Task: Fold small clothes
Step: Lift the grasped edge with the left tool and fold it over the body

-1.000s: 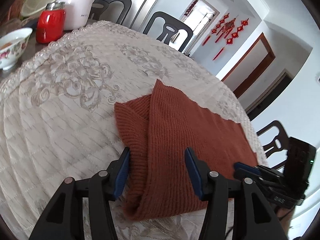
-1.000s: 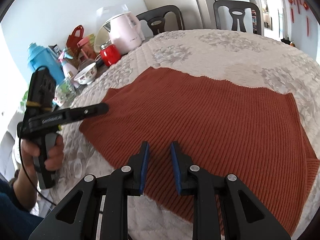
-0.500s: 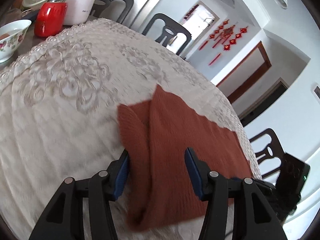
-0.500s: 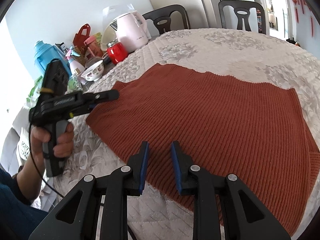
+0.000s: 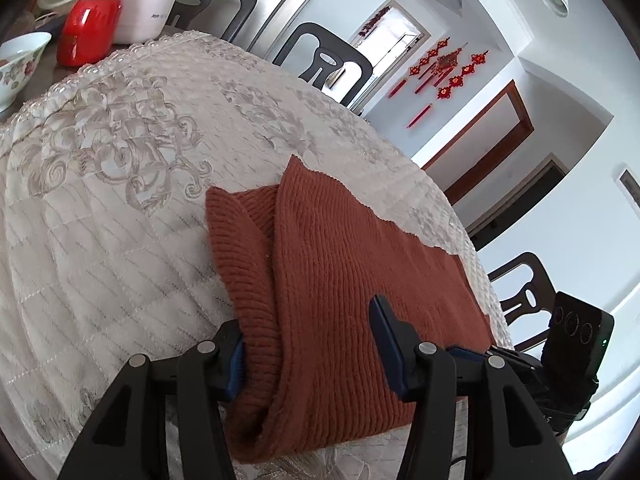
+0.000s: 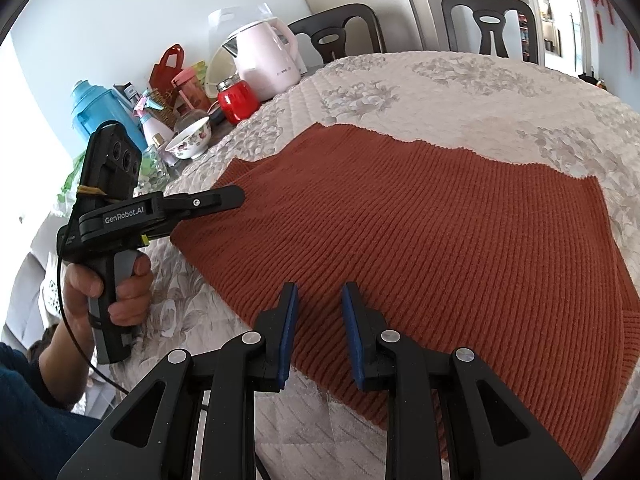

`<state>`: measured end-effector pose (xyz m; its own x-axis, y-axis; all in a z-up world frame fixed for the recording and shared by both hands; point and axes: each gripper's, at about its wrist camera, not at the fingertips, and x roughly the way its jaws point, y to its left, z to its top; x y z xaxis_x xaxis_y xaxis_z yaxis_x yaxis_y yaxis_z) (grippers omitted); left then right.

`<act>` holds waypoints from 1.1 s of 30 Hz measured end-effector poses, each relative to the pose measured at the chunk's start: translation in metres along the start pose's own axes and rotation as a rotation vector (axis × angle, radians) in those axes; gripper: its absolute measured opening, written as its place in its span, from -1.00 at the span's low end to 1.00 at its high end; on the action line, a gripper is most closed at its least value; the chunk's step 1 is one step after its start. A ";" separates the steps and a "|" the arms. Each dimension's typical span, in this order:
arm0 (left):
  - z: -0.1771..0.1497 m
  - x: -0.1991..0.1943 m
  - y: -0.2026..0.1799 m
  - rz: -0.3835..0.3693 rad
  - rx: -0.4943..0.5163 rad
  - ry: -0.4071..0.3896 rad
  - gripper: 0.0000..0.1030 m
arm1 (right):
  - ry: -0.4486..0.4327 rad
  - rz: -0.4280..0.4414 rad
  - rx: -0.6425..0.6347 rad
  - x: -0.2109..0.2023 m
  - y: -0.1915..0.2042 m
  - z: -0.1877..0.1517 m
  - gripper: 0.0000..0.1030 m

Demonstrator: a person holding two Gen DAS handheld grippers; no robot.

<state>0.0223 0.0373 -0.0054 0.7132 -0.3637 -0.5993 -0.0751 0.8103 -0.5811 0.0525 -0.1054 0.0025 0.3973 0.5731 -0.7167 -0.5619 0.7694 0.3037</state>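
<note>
A rust-red knitted garment [image 6: 440, 232] lies spread on the quilted cream tablecloth [image 6: 460, 88]. In the left wrist view the garment [image 5: 340, 280] has its near end folded over, showing a ribbed edge. My left gripper [image 5: 308, 344] is open, its jaws wide apart on either side of that folded end, close above it. It also shows in the right wrist view [image 6: 224, 200] at the garment's left end. My right gripper [image 6: 318, 332] is open with a narrow gap, just above the garment's near edge, holding nothing.
At the table's far left stand a pink kettle [image 6: 268, 60], a red jar [image 6: 236, 100], a flowered bowl [image 6: 190, 142], a blue jug [image 6: 100, 108] and bottles. Dark chairs [image 6: 488, 28] stand behind the table. The table edge runs close below my right gripper.
My left gripper has moved in over the folded end of the garment, which now reaches between its jaws. My right gripper has stayed almost still with the same narrow gap.
</note>
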 end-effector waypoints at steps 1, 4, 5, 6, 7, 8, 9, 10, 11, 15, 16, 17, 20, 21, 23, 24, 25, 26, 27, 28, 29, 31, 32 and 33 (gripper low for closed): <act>0.000 0.001 -0.001 0.008 0.001 0.003 -0.02 | 0.002 -0.002 0.000 0.000 0.000 0.000 -0.54; 0.002 0.003 0.002 0.029 -0.009 0.007 -0.30 | 0.001 -0.008 -0.006 0.000 0.001 0.000 -0.54; 0.003 0.003 0.003 0.033 -0.015 0.009 -0.42 | 0.002 -0.009 -0.006 0.000 0.001 -0.001 -0.54; 0.003 0.003 0.005 0.034 -0.022 0.011 -0.52 | 0.004 -0.009 -0.006 -0.001 0.002 -0.001 -0.54; 0.003 0.003 0.006 0.033 -0.026 0.013 -0.57 | 0.007 -0.005 -0.009 -0.002 0.002 -0.002 -0.54; 0.003 0.002 0.007 0.030 -0.029 0.013 -0.60 | 0.009 -0.003 -0.010 -0.002 0.003 -0.003 -0.54; 0.003 0.001 0.007 0.026 -0.030 0.013 -0.63 | 0.013 -0.001 -0.012 -0.003 0.003 -0.003 -0.54; 0.004 -0.001 0.006 0.019 -0.029 0.012 -0.64 | 0.016 -0.003 -0.012 -0.004 0.004 -0.004 -0.54; 0.005 -0.004 0.004 0.010 -0.025 0.007 -0.65 | 0.015 -0.006 -0.012 -0.006 0.006 -0.005 -0.54; 0.011 -0.018 -0.013 -0.049 0.006 -0.015 -0.67 | -0.023 -0.030 0.009 -0.022 0.004 -0.012 -0.54; 0.014 -0.021 -0.020 -0.067 0.018 -0.020 -0.67 | -0.031 -0.038 0.019 -0.025 0.001 -0.014 -0.54; 0.017 -0.024 -0.028 -0.086 0.031 -0.024 -0.67 | -0.039 -0.046 0.030 -0.029 -0.001 -0.015 -0.54; 0.026 -0.028 -0.056 -0.138 0.080 -0.030 -0.68 | -0.071 -0.075 0.073 -0.044 -0.015 -0.020 -0.54; 0.030 -0.027 -0.066 -0.155 0.096 -0.029 -0.68 | -0.087 -0.086 0.087 -0.050 -0.021 -0.021 -0.54; 0.034 -0.024 -0.088 -0.187 0.135 -0.027 -0.68 | -0.114 -0.103 0.113 -0.061 -0.030 -0.022 -0.54; 0.036 -0.019 -0.099 -0.206 0.151 -0.020 -0.68 | -0.125 -0.111 0.122 -0.066 -0.033 -0.023 -0.54; 0.036 -0.014 -0.108 -0.223 0.161 -0.011 -0.68 | -0.136 -0.119 0.132 -0.071 -0.037 -0.025 -0.54; 0.036 -0.007 -0.118 -0.238 0.171 0.003 -0.68 | -0.144 -0.125 0.139 -0.074 -0.039 -0.026 -0.54; 0.034 0.002 -0.127 -0.251 0.179 0.019 -0.68 | -0.152 -0.131 0.147 -0.078 -0.042 -0.027 -0.54; 0.031 0.012 -0.134 -0.265 0.184 0.041 -0.68 | -0.158 -0.138 0.158 -0.082 -0.045 -0.029 -0.54; 0.026 0.024 -0.141 -0.278 0.188 0.069 -0.68 | -0.160 -0.142 0.166 -0.085 -0.048 -0.031 -0.54; 0.016 0.050 -0.151 -0.291 0.192 0.130 -0.68 | -0.160 -0.158 0.184 -0.089 -0.054 -0.034 -0.54; 0.009 0.065 -0.154 -0.300 0.185 0.172 -0.68 | -0.159 -0.167 0.192 -0.090 -0.056 -0.035 -0.54; 0.003 0.078 -0.156 -0.303 0.177 0.208 -0.67 | -0.159 -0.175 0.202 -0.092 -0.058 -0.037 -0.54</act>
<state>0.0912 -0.1164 0.0405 0.5267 -0.6688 -0.5246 0.2510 0.7120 -0.6558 0.0216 -0.2134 0.0278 0.5932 0.4515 -0.6666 -0.3256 0.8917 0.3143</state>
